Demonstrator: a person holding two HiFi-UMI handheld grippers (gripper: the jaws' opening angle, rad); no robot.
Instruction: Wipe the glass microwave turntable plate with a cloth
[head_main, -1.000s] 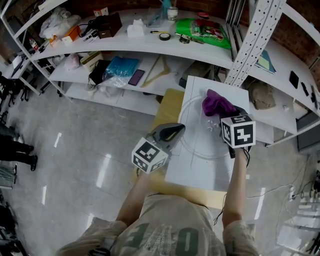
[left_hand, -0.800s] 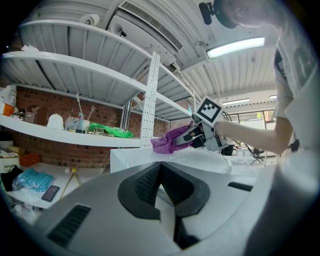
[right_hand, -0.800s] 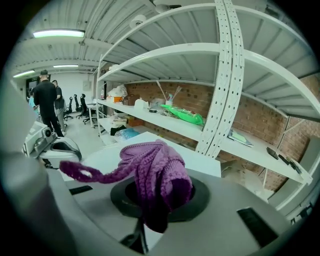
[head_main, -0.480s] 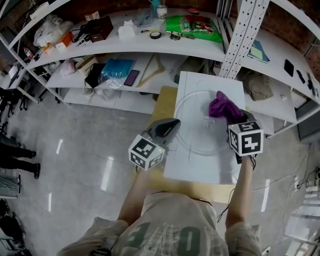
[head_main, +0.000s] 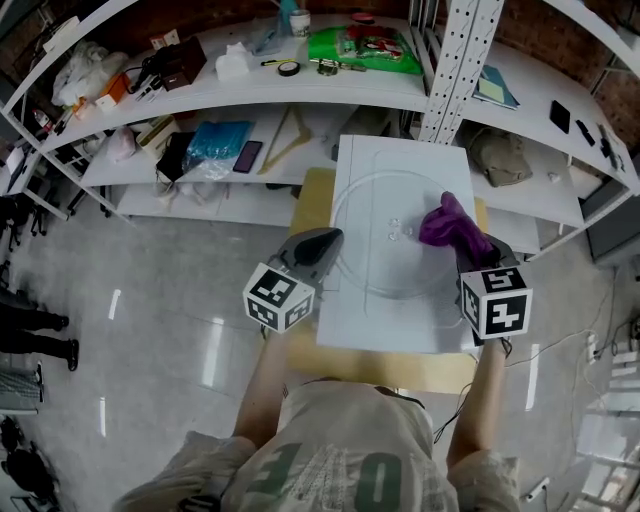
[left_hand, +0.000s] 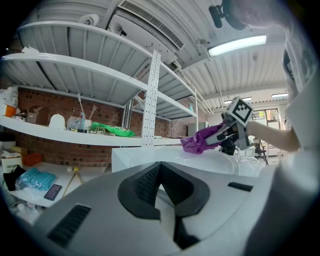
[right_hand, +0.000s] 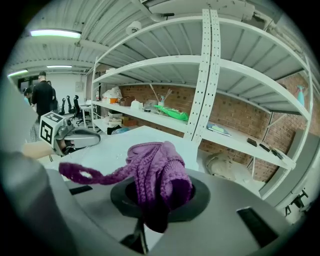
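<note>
Fingers of the right gripper (right_hand: 156, 202) are pinching the purple cloth (right_hand: 155, 172), which is hanging over the right part of the glass turntable plate (head_main: 378, 270). That plate is lying flat on a white board (head_main: 400, 330) on the table (head_main: 318, 362). Left gripper (left_hand: 161, 186) fingers are pressing together on nothing, just beside the plate's left rim.

Your cloth (head_main: 452, 225) is purple, in a ribbed knit. The turntable plate (head_main: 385, 265) is clear glass, and the white board (head_main: 400, 325) shows through it. The table (head_main: 350, 365) under that board is tan wood. Your left gripper (head_main: 333, 237) and right gripper (head_main: 468, 246) are grey, each with a cube of black-and-white square markers. A bright green packet (head_main: 365, 45) lies on the white shelf (head_main: 250, 92).
</note>
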